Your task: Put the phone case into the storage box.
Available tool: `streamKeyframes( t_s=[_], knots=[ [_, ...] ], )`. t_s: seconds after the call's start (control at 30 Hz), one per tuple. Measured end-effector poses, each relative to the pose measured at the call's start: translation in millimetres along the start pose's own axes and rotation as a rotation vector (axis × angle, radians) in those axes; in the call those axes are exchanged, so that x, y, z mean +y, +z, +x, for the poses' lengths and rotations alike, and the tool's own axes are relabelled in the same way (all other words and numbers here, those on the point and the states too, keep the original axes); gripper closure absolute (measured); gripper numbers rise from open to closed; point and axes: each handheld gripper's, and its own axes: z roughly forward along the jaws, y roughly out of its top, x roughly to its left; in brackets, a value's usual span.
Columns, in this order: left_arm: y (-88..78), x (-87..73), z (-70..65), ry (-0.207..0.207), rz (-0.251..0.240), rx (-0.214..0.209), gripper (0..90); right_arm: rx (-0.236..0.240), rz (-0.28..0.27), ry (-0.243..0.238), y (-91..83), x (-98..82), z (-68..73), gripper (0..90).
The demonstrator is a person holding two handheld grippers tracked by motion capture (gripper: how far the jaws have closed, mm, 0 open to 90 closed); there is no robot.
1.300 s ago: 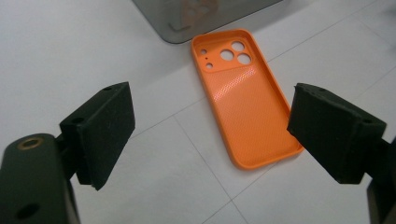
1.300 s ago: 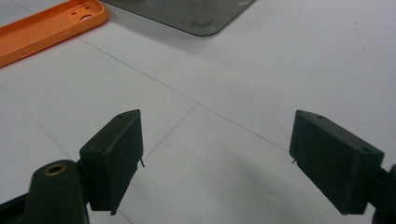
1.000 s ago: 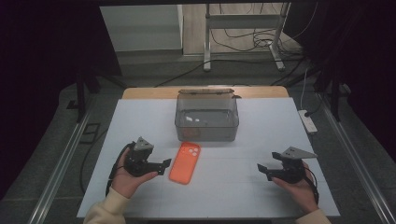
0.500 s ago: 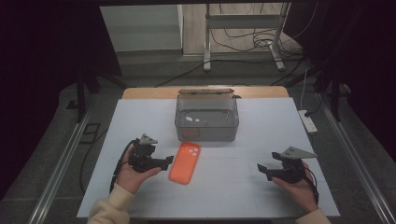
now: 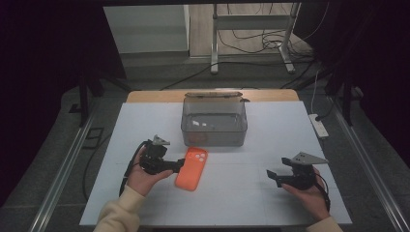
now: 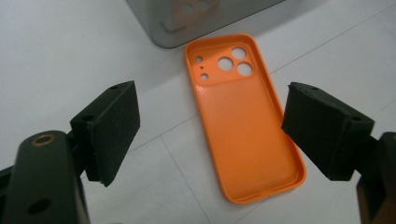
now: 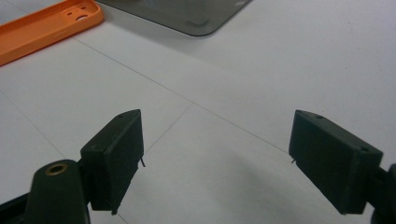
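White table surface (image 5: 232,193), flat orange silicone phone case (image 6: 243,116) lying hollow side up between spread jaws of left gripper (image 6: 210,130), untouched, right gripper (image 7: 224,158) well apart, jaws spread, grey translucent plastic box (image 5: 213,123) just behind case.

An orange phone case (image 6: 243,116) lies flat, hollow side up, camera cutouts toward the grey box (image 5: 213,123), on the white bench (image 5: 241,193).

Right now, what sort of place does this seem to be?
Probably a lab set up for recording: a white table under dark surroundings, cables loose on the floor behind, and a metal stand. On the table lie only an orange phone case and a clear plastic box.
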Motion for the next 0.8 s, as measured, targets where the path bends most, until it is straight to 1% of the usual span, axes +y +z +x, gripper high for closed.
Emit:
streamKeyframes(
  t_s=[0.07, 0.2, 0.43, 0.5, 0.8],
  knots=[
    [1.4, 1.0, -0.1, -0.001, 0.004, -0.002, 19.2, -0.003, -0.002, -0.001, -0.1, 0.1, 0.1, 17.7],
    [4.5, 2.9, -0.2, 0.001, 0.011, -0.011, 22.1, 0.001, -0.001, 0.002, 0.5, -0.1, 0.1, 17.7],
    [12.6, 6.8, 0.2, -0.008, 0.037, -0.018, 23.3, 0.000, 0.002, 0.007, 0.9, -0.6, 0.4, 17.8],
    [13.1, 7.2, 0.0, -0.008, 0.037, -0.019, 23.7, -0.002, 0.003, 0.006, 1.0, -0.6, 0.6, 17.8],
    [17.8, 8.7, -1.9, 0.001, 0.053, -0.019, 24.6, -0.003, 0.003, 0.005, 1.1, -0.5, 0.4, 17.8]
  ],
)
